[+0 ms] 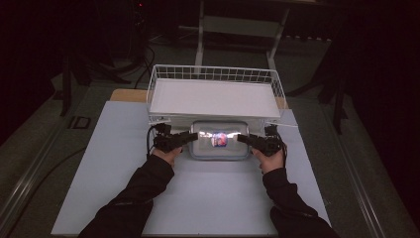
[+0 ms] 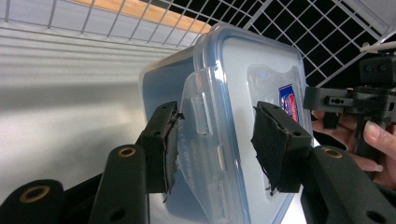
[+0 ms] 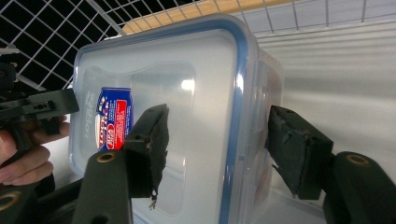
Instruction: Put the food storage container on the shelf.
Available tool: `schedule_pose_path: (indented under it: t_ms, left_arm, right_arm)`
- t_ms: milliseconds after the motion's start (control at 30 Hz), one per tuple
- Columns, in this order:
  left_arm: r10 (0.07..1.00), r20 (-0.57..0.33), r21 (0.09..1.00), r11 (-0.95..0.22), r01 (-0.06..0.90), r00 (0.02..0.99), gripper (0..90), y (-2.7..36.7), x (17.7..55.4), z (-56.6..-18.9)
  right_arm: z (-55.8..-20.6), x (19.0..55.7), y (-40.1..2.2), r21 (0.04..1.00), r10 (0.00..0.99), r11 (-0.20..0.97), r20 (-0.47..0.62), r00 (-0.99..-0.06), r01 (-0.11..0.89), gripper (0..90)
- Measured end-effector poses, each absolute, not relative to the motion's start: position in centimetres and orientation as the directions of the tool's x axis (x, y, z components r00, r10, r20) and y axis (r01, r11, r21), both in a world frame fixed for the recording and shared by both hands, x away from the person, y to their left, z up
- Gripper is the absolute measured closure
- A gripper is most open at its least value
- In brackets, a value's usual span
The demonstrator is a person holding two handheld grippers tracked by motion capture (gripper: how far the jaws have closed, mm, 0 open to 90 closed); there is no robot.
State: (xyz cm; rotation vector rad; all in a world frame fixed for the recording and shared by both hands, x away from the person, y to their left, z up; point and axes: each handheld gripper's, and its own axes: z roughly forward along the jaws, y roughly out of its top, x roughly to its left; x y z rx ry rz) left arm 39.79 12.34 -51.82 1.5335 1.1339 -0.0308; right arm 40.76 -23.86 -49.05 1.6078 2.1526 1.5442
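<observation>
1. The clear, rounded-rectangular plastic container [image 1: 220, 140] with a blue-rimmed snap lid and a red-and-blue label lies flat on the pale surface [image 1: 208, 198] — just in front of the white wire basket [image 1: 216, 94].
2. Left claw [image 2: 215, 140] — jaws part open, straddling the container's left lid edge and latch, its frayed pads not pressing.
3. Right claw [image 3: 217, 149] — jaws astride the container's right edge, a gap beside each pad.
</observation>
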Motion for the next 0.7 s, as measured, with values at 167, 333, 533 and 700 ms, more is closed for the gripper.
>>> schedule_pose_path:
  t_ms: [167, 333, 533, 700]
  left_arm:
    - [0.616, -0.585, 0.748, 0.158, 0.644, 0.528, 50.6, 12.3, 40.0, -52.0]
    - [0.666, -0.535, 0.787, 0.168, 0.594, 0.52, 49.0, 11.9, 39.8, -52.2]
    - [0.707, -0.502, 0.804, 0.168, 0.571, 0.498, 45.2, 11.4, 39.7, -52.3]
    - [0.725, -0.466, 0.824, 0.147, 0.547, 0.507, 44.0, 11.2, 39.6, -52.2]
  right_arm:
    - [-49.2, 40.8, -23.6, 0.717, 0.749, -0.049, 0.487, -0.45, 0.695, 36.7]
    - [-49.3, 41.1, -23.0, 0.71, 0.763, -0.075, 0.493, -0.418, 0.7, 33.0]
    - [-49.4, 41.3, -22.5, 0.763, 0.807, -0.047, 0.409, -0.426, 0.645, 36.1]
    - [-49.1, 41.1, -21.8, 0.779, 0.829, -0.012, 0.359, -0.429, 0.627, 33.9]
